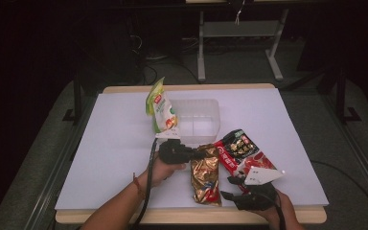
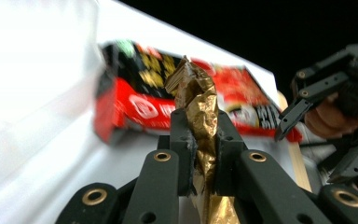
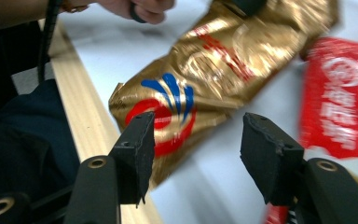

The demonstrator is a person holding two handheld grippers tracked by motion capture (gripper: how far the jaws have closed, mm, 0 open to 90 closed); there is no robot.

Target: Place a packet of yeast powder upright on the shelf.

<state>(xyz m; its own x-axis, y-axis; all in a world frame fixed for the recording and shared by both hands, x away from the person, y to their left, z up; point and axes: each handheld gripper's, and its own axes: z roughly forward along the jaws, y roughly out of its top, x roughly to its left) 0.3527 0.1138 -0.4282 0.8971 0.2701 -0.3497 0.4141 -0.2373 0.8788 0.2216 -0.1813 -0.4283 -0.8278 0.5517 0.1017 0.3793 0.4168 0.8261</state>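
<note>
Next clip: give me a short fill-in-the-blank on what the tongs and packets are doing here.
1. The left tongs are shut on the top edge of the ____ packet.
2. The right tongs stand ____, holding nothing.
3. The red packet lies just in front of the clear ____.
4. The green packet stands against that container's ____ side.

Missing words: gold; open; container; left

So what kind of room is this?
Probably a lab or workshop set up for recording: a table with a plain white cover, snack bags laid out by a clear tub, and cables on the dark floor behind.
</note>
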